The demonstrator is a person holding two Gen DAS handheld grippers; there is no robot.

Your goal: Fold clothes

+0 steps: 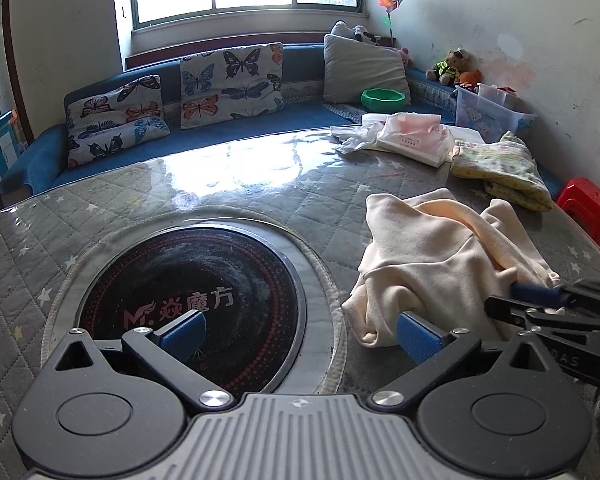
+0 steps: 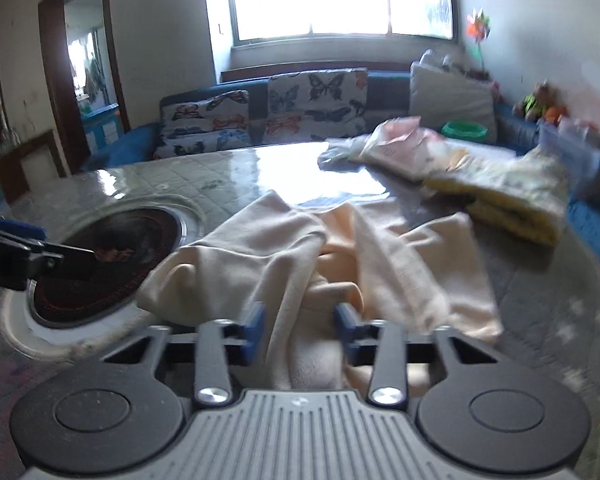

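Observation:
A crumpled cream garment (image 1: 432, 256) lies on the quilted grey table, right of the round black hotplate (image 1: 192, 292). My left gripper (image 1: 300, 334) is open and empty, low over the hotplate's right rim, its right finger next to the garment's near edge. In the right wrist view the same garment (image 2: 312, 248) fills the middle, and my right gripper (image 2: 300, 322) has its jaws partly open with a fold of the cream cloth between them. The right gripper also shows at the right edge of the left wrist view (image 1: 540, 296), at the garment's near right corner.
A folded yellow patterned garment (image 1: 504, 168) and a pink-white pile (image 1: 404, 136) lie at the table's far right. A blue sofa with butterfly cushions (image 1: 228, 80) runs behind the table. A red stool (image 1: 588, 208) stands at the right. A clear plastic bin (image 1: 488, 108) sits on the sofa.

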